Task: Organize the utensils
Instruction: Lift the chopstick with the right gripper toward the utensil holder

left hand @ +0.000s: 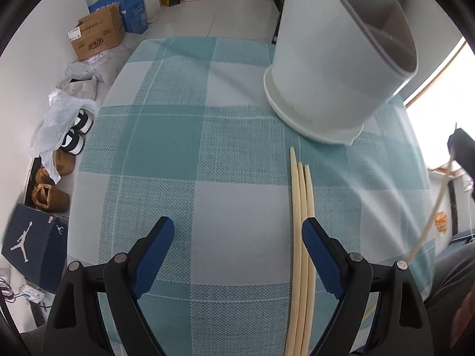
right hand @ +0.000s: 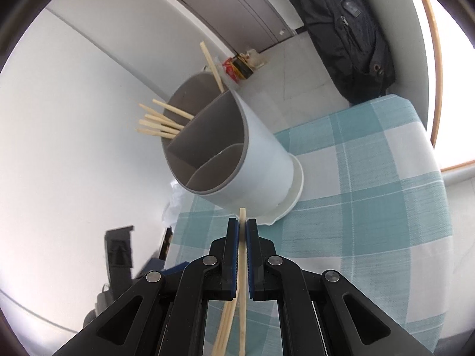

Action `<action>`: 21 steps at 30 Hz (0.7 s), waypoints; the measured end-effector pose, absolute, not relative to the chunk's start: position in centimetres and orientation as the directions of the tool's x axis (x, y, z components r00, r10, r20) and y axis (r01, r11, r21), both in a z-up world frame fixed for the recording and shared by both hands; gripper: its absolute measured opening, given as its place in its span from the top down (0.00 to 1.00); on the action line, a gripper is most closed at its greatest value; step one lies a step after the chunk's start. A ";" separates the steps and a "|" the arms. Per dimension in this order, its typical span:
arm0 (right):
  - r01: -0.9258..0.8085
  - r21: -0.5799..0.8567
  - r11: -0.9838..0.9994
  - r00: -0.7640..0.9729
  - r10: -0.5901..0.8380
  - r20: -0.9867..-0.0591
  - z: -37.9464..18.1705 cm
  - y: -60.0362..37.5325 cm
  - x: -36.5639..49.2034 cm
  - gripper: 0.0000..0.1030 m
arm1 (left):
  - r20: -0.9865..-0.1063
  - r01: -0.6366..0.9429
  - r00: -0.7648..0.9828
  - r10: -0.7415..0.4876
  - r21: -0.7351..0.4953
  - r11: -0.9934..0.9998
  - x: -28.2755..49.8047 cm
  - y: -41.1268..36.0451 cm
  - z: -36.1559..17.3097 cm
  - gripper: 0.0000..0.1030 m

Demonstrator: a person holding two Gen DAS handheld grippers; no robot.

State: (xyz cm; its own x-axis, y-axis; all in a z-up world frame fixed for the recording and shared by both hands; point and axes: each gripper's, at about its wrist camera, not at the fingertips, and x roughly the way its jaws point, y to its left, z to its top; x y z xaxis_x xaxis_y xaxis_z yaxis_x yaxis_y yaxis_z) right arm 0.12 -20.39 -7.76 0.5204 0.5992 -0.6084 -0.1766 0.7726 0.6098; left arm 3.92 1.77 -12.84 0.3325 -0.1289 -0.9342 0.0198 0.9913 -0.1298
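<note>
A pale blue utensil holder (left hand: 338, 68) with grey dividers stands on the checked tablecloth (left hand: 178, 148). Three chopsticks (left hand: 301, 207) lie on the cloth in front of it, beside the right finger of my open, empty left gripper (left hand: 237, 231). My right gripper (right hand: 242, 222) is shut on a chopstick (right hand: 242, 267), held just in front of the holder (right hand: 237, 151). Several chopsticks (right hand: 163, 121) stand in the holder's far compartment. The right gripper (left hand: 460, 151) also shows at the right edge of the left wrist view, with its chopstick (left hand: 430, 216).
Cardboard boxes (left hand: 98, 32), plastic bags (left hand: 65, 118) and a shoe box (left hand: 32, 243) sit on the floor left of the table. A dark backpack (right hand: 347, 29) hangs beyond the table's far edge. A window is on the right.
</note>
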 end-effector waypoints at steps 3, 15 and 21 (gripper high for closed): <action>-0.169 0.623 0.764 0.526 0.605 -0.598 -7.7 -21.3 0.1 0.96 | -0.938 0.030 0.336 -0.091 -0.086 0.996 3.9 1.3 -13.0 0.18; -0.218 0.590 0.778 0.559 0.595 -0.578 -6.3 -22.0 -0.7 0.96 | -0.939 0.018 0.343 -0.002 0.004 1.000 5.0 0.8 -13.4 0.18; -0.208 0.601 0.772 0.557 0.599 -0.576 -6.3 -22.9 -0.4 0.96 | -0.935 0.017 0.354 -0.020 -0.015 1.000 5.9 0.7 -13.3 0.33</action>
